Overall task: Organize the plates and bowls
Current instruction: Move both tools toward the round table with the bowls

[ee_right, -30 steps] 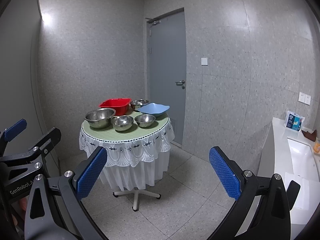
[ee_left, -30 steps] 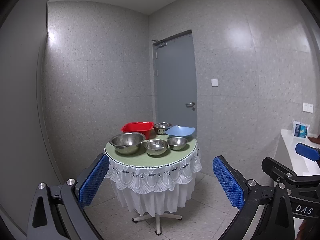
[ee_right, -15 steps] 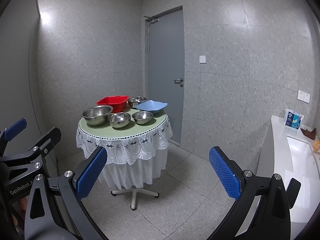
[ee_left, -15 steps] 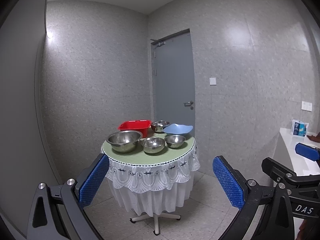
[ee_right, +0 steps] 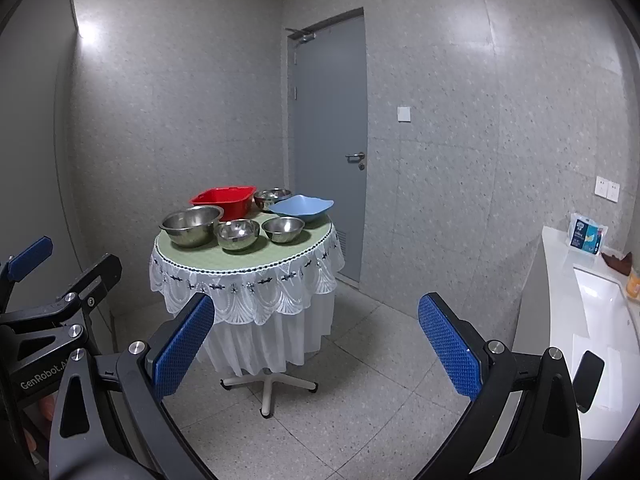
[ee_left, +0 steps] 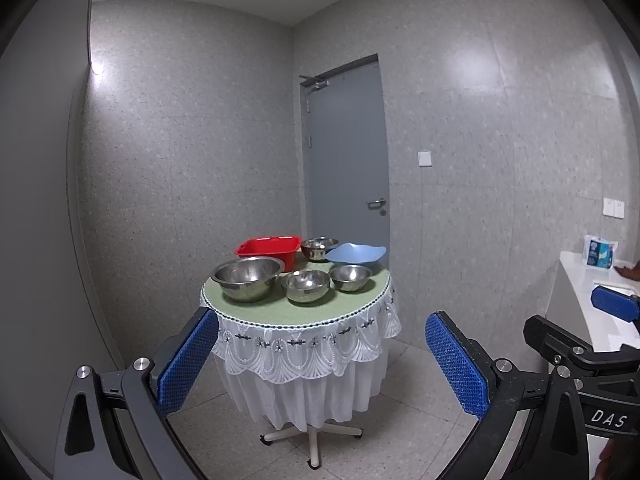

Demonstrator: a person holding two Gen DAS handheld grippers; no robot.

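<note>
Four steel bowls (ee_left: 247, 278), one blue dish (ee_left: 355, 253), one red basin (ee_left: 269, 249).

tablecloth (ee_left: 296, 312): pale green top, white lace skirt with a dark dotted trim
basin (ee_left: 269, 249): red, at the tablecloth's far side
plate (ee_left: 355, 253): light blue, right of the basin
bowls (ee_left: 247, 278): shiny silver steel
door (ee_left: 346, 152): flat grey, behind the tablecloth
walls (ee_left: 180, 140): grey speckle
gripper pads (ee_left: 456, 364): blue, fine grid texture
</note>
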